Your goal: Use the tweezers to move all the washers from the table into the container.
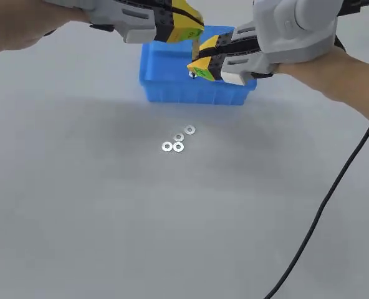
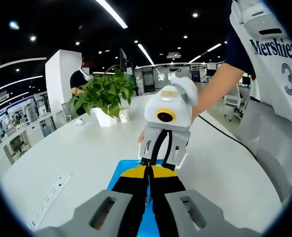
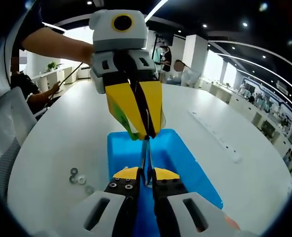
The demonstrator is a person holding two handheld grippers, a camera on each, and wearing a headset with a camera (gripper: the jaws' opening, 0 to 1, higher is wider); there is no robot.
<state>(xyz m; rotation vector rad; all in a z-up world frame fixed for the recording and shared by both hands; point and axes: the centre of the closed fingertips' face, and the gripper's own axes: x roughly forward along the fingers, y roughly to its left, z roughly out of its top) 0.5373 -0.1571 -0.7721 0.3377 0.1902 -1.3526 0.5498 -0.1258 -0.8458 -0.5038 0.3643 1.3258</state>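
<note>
Head view: four small flat silver washers lie clustered on the grey bench, near the blue rectangular plastic container.
Grippers: right gripper is clenched on thin metal tweezers; left gripper appears to pinch their far end.
Tweezers grasp: take one firm hold, tips free, before reaching down.
Tweezers axis: runs gripper to gripper above the container; tip end unclear.

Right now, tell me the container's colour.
The container is bright blue, clearest in the head view.
</note>
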